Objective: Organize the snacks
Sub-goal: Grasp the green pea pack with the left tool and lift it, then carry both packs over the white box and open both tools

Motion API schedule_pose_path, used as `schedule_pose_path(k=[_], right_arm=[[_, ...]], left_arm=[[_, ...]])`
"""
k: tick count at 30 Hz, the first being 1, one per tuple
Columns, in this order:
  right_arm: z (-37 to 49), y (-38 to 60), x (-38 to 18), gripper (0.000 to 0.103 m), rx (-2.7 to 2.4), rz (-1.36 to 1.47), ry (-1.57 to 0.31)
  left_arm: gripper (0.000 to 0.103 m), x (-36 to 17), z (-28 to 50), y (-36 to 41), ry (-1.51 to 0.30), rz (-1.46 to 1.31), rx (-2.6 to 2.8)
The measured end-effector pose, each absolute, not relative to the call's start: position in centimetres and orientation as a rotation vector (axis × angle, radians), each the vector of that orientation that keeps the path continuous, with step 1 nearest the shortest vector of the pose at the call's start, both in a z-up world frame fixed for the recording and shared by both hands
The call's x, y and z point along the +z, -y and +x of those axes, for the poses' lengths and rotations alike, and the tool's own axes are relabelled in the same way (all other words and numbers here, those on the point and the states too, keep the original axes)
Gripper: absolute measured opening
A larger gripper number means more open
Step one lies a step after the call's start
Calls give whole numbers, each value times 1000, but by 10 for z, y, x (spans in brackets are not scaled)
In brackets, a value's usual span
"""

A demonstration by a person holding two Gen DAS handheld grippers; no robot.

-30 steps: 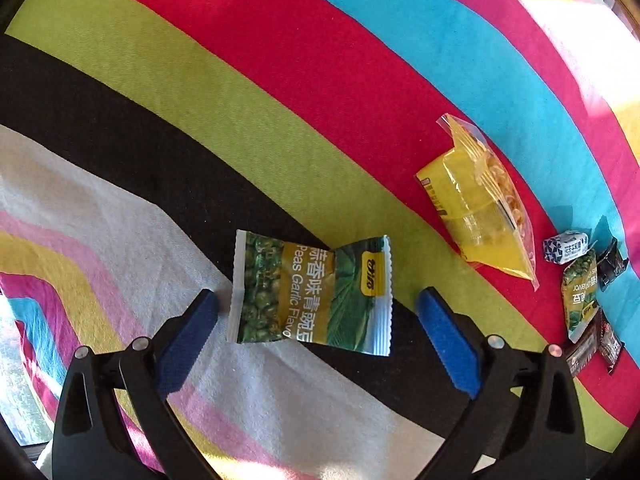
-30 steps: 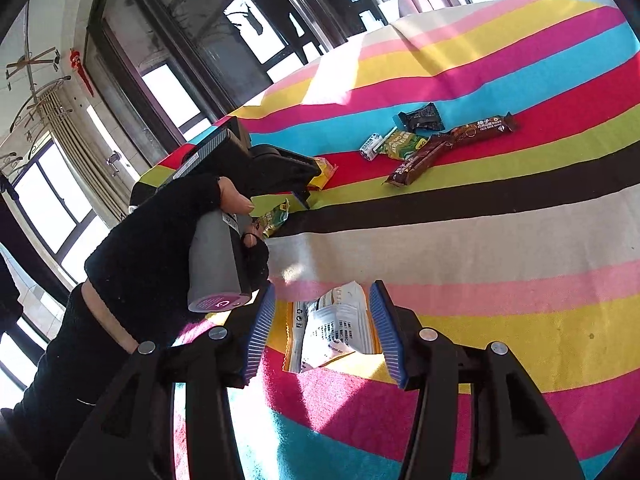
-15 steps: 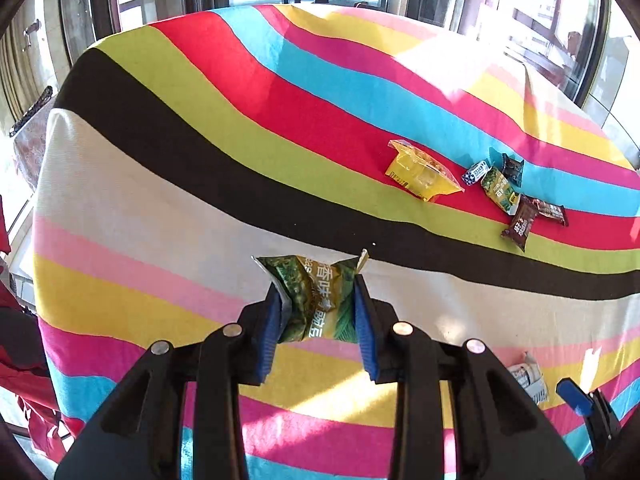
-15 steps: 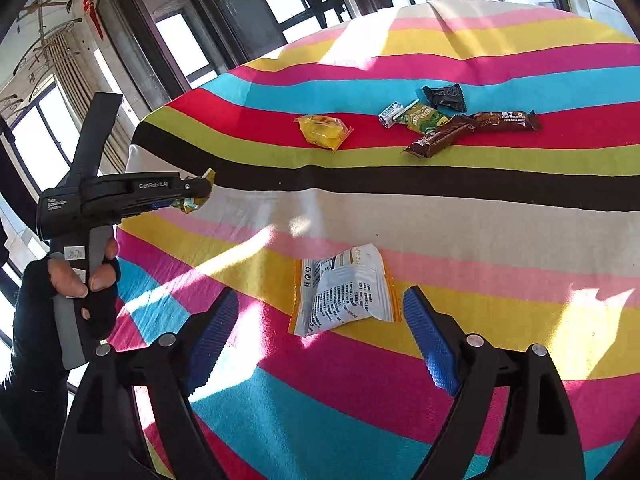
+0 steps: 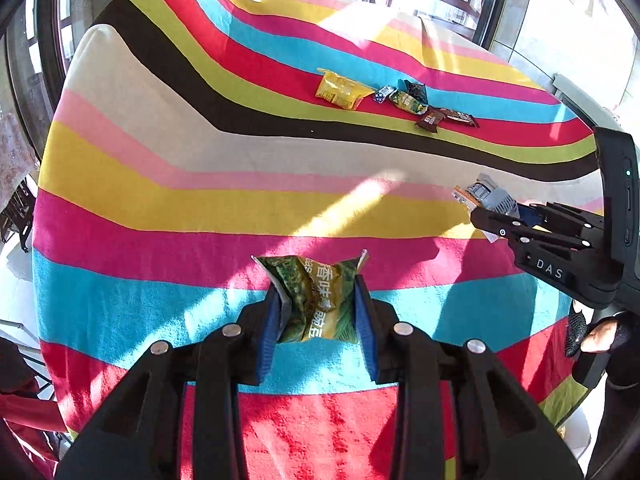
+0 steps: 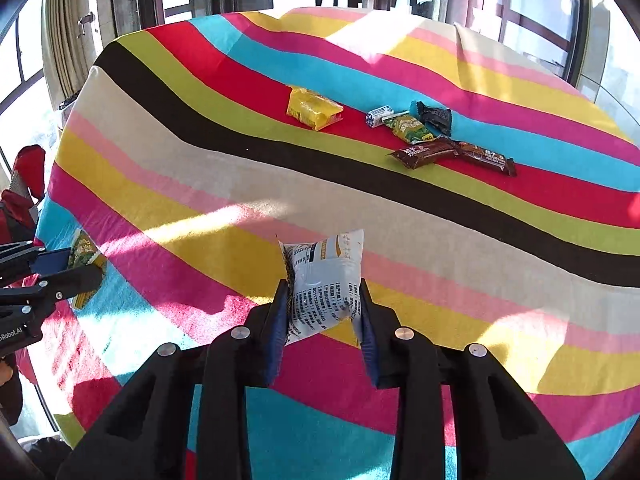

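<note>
**Striped cloth, two packets lifted toward the snack row**

Sunlit windows ring a table draped in a striped cloth (image 5: 168,208) of red, blue, green, black, white, pink and yellow bands.

Left gripper (image 5: 316,300): clamped on a green pea packet (image 5: 316,296), which is crumpled between the blue pads and held clear of the cloth. Right gripper (image 6: 322,304): its jaws have just closed onto a white packet (image 6: 324,280), pinched at its lower half, with the upper end standing free. In the left wrist view the right gripper sits at about three o'clock; in the right wrist view the left one sits at nine o'clock, and each shows its packet.

Outward, toward twelve o'clock, the sorted row lies on the red band: a yellow packet (image 6: 314,110), then at one o'clock a small white-and-blue sweet (image 6: 379,116), a green bar (image 6: 410,128), a black wrapper (image 6: 436,116) and two brown bars (image 6: 452,154), these last five touching or overlapping.

Judgement on the step: both packets are being carried to that row. A good placement sets each down flat beside the yellow packet, not on top of the cluster, with the jaws opening only once the packet rests on the cloth.

Legible writing: Chinese characters on the pea packet; "DAS" on the right gripper's body. The white packet's dense print is too small to read.
</note>
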State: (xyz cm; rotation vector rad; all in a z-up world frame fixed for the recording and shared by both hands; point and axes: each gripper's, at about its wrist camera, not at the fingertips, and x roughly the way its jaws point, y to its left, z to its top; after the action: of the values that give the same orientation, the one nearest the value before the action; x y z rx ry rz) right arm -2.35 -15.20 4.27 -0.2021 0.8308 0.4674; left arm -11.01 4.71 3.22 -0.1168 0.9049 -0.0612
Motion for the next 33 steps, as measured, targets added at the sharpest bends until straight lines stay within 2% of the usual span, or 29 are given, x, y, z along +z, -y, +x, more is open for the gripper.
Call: schedule_pose_path(k=[6,14,24,33], right_arm=[[-115,217,81,32,328,-123,-762],[-233,329,82,32,56,-26,-761],[-347,433,22,32,-247,211,-825],[-383,477,-26,33,-416,275,-934]], left_arm=[[34,35,-134,10,-892,-70,-278],[35,42,-168,119,-894,-39,-646],[35,15,-225,267,-974,154,-984],[35,-32,-251,362,-1064,310,-1123]])
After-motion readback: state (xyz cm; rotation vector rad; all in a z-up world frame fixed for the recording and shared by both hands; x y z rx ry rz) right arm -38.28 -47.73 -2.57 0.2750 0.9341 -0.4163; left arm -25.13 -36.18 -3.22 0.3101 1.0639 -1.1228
